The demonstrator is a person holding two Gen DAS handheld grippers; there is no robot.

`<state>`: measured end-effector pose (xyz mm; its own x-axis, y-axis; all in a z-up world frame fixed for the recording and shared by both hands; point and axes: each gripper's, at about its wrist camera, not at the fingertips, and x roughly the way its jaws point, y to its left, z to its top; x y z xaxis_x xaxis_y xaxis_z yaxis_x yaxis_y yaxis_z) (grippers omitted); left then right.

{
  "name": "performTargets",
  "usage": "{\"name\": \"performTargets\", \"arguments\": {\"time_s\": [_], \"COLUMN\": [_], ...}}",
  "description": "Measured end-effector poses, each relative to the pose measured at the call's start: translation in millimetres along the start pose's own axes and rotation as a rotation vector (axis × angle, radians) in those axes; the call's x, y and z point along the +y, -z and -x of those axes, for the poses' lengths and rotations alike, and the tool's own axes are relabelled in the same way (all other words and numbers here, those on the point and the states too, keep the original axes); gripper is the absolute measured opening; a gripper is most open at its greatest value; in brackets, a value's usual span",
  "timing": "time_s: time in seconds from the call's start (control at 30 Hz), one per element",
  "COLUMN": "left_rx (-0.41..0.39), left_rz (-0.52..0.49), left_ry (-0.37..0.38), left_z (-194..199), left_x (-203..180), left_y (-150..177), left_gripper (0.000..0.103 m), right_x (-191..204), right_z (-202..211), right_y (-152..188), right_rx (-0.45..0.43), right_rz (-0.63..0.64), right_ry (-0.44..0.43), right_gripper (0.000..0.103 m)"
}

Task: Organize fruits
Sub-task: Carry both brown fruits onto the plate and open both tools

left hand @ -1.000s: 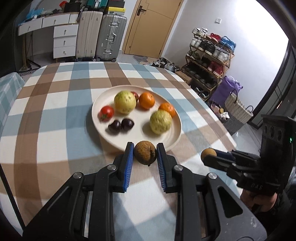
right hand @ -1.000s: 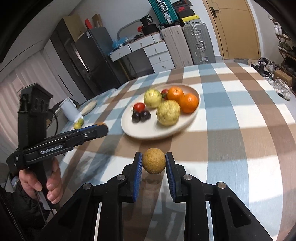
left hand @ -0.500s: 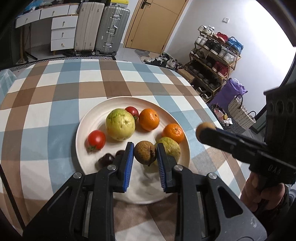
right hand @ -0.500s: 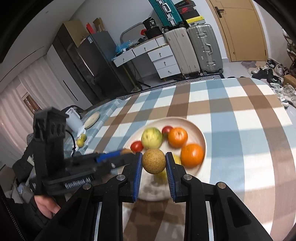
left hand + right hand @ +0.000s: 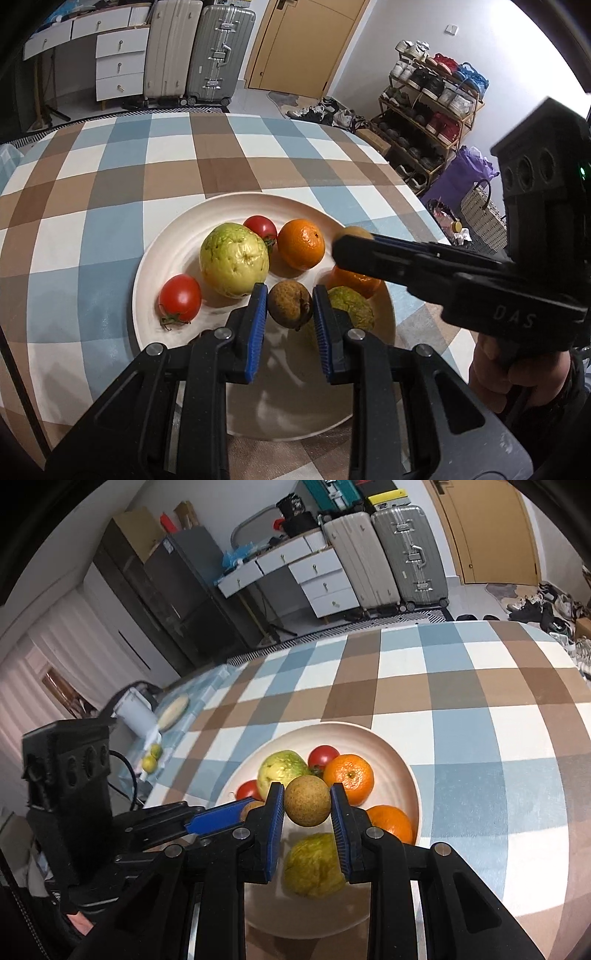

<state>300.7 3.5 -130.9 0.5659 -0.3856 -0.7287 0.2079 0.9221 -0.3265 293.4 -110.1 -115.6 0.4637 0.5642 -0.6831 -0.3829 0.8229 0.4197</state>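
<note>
A cream plate on the checked tablecloth holds two green guavas, two tomatoes and two oranges. My left gripper is shut on a wrinkled brown fruit and holds it above the plate's middle. My right gripper is shut on a round tan fruit above the plate; it also shows in the left wrist view, over the oranges at the right. The left gripper's fingers reach in from the left in the right wrist view.
The round table's edge curves off at the right, with a shoe rack and a basket beyond. Suitcases and drawers stand at the back. A side surface with small limes lies left of the table.
Both grippers have moved forward from the table's near side to above the plate, each still holding its fruit. The right gripper now reaches over the oranges.
</note>
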Motion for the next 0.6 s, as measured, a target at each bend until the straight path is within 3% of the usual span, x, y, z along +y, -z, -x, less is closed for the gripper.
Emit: {"name": "performTargets", "arguments": {"time_s": [0.4, 0.53, 0.6], "left_rx": [-0.006, -0.005, -0.008], "left_rz": [0.012, 0.005, 0.003], "left_ry": [0.014, 0.017, 0.015], "left_z": [-2.8, -1.3, 0.8], "left_x": [4.6, 3.9, 3.3], "left_y": [-0.4, -1.0, -0.6], "left_gripper": [0.022, 0.023, 0.023], "right_x": [-2.5, -3.9, -3.2], "right_z": [-20.0, -14.3, -7.0], "right_y": [-0.1, -1.6, -2.6], "right_rx": [0.046, 0.021, -0.008], "right_rz": [-0.018, -0.02, -0.011], "right_ry": [0.014, 0.011, 0.011], "right_gripper": [0.026, 0.05, 0.05]}}
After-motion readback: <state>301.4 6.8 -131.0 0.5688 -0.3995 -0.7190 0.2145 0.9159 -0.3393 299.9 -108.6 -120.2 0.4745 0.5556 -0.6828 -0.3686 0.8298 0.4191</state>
